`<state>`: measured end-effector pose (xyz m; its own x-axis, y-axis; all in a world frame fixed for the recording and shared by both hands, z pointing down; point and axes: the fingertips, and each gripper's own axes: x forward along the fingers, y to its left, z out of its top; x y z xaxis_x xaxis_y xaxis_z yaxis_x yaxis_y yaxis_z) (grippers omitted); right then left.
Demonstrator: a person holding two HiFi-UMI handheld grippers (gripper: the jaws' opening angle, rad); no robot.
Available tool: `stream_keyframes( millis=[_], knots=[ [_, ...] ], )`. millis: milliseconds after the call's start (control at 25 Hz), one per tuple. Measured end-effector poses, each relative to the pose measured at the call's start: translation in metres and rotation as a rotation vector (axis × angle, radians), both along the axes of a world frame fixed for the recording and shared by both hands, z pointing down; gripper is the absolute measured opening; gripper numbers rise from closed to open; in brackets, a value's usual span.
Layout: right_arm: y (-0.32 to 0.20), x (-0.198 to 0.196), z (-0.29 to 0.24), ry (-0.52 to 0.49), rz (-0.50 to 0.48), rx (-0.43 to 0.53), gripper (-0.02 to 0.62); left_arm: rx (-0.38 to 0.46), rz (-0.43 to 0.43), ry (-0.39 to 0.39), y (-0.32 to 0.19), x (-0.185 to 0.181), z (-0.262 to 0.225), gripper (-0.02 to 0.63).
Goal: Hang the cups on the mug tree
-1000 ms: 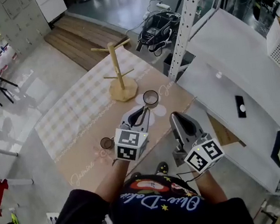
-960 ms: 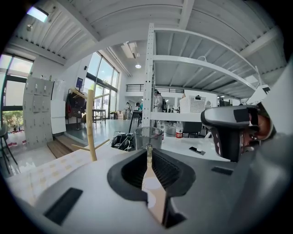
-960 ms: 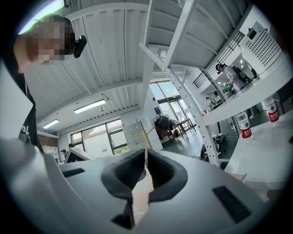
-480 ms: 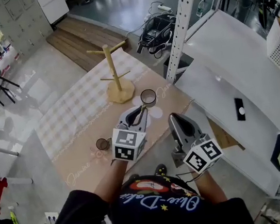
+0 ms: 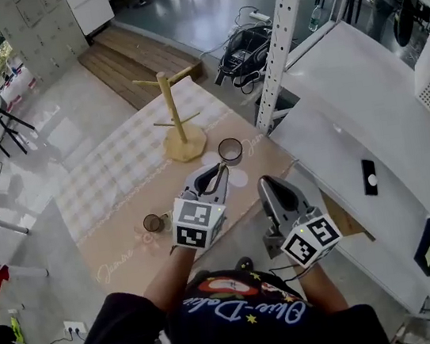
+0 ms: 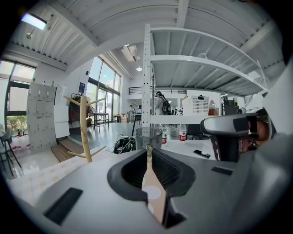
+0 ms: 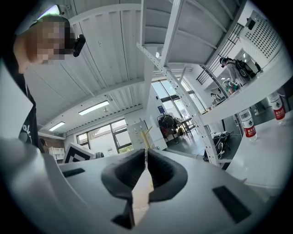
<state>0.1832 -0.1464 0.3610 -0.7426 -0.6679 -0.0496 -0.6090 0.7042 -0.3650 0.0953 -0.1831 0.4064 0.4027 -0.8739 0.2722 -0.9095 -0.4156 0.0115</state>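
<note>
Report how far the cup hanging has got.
Done: nothing; the mug tree has bare pegs. In hand: the left gripper seems to pinch one glass cup by its wall. Left: hang it, then the second cup; the right gripper is shut, empty.

The head view looked steeply down from above the person's chest onto the table (image 5: pixel 120 181), with the left gripper (image 5: pixel 222 168) and right gripper (image 5: pixel 268 183) close beneath and the mug tree (image 5: pixel 172 117) farther off. The left gripper view rode low behind its jaws, facing level across the table at the near glass cup (image 6: pixel 149 136) and the mug tree. The right gripper view tilted up toward the ceiling, the mug tree small beyond its jaws. All three shared the mug tree and the white shelving (image 5: pixel 365 105).
</note>
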Motion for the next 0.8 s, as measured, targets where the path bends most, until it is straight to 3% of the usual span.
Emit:
stream_keyframes(
  millis=[800],
  knots=[
    [-0.009,0.007,0.01,-0.022,-0.066,-0.026,0.026,0.042,-0.082,0.007,-0.008,0.002,-0.015,0.038]
  ],
)
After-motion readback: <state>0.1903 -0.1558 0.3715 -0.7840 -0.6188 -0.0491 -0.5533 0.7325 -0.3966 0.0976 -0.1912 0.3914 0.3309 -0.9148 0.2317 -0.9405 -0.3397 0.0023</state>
